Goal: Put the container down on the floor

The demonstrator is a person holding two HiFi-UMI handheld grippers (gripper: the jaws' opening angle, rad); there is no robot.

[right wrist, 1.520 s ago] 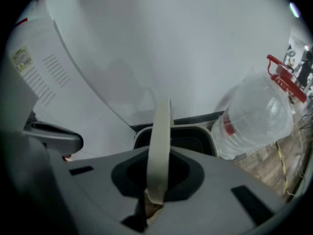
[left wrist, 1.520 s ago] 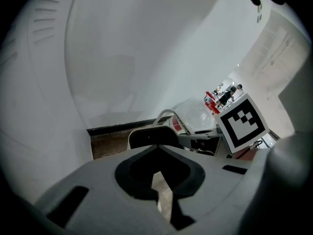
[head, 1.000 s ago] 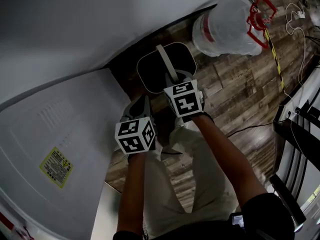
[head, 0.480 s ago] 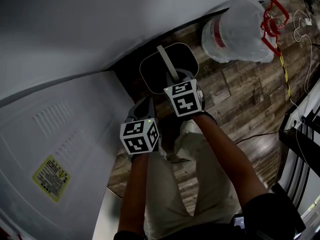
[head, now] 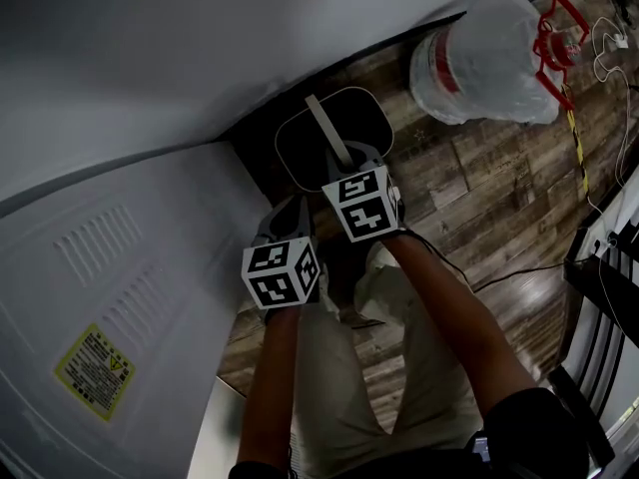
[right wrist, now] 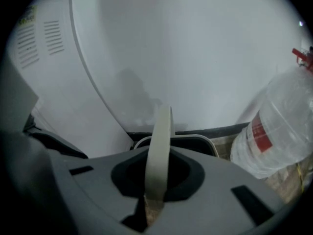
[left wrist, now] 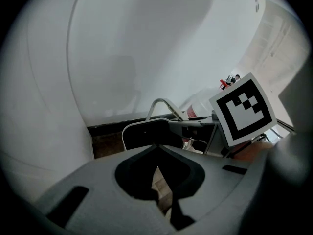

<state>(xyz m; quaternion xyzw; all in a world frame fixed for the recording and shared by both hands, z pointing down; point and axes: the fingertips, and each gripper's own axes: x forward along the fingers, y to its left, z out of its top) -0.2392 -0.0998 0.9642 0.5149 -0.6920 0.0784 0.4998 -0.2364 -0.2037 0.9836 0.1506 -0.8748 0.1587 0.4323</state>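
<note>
The container is a dark bin with a pale rim and a pale arched handle. It is low over the wooden floor, between the white wall and the white appliance; whether it touches the floor I cannot tell. My right gripper is shut on the handle, which runs up between the jaws in the right gripper view. My left gripper hangs beside it, nearer the person, shut with nothing in it. The left gripper view shows only floor through its jaws, with the bin just ahead.
A big clear water bottle with a red cap cage lies on the floor right of the bin. A white appliance with a yellow label fills the left. Cables and a dark rack are at the right. The person's legs are below.
Both grippers have sunk a little, and the bin has gone down with the right one toward the floor. The grip on the handle is unchanged.
</note>
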